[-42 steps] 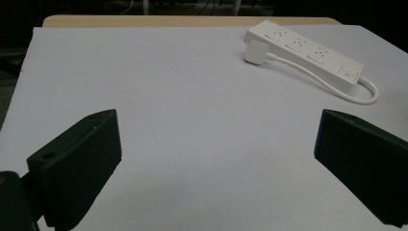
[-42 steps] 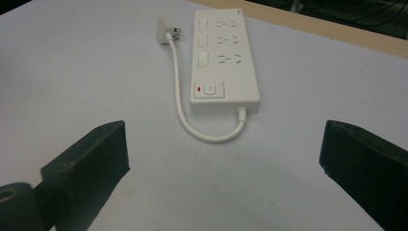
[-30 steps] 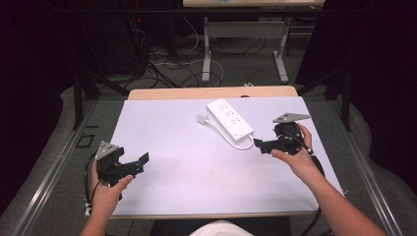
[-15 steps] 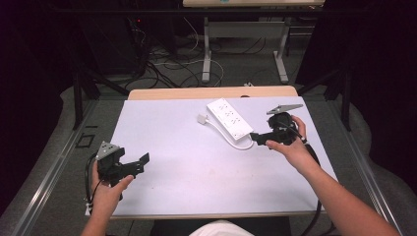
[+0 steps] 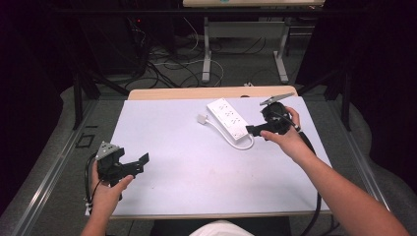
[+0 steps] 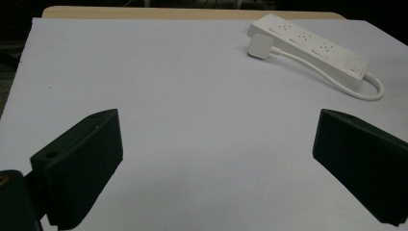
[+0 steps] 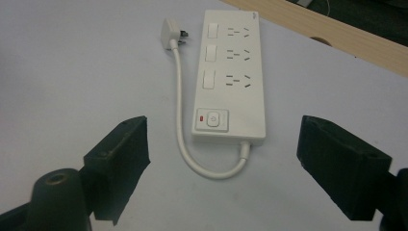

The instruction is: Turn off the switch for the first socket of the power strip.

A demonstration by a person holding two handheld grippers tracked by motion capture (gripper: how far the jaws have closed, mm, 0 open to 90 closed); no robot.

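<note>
Closing squarely on the power strip (image 7: 234, 77) at twelve o'clock suits the empty, wide-open right gripper (image 7: 221, 159); left gripper (image 6: 216, 163) idles, equally agape.

A pale lavender-white sheet covers the desk (image 5: 196, 172), leaving a strip of light wood (image 5: 196, 93) bare along its far edge. Beyond that edge, tangled black and white cables (image 5: 167, 59) lie on the grey floor (image 5: 246, 69) around 2 white metal table legs (image 5: 206, 49). Black curtains (image 5: 378, 59) darken both sides.
</note>
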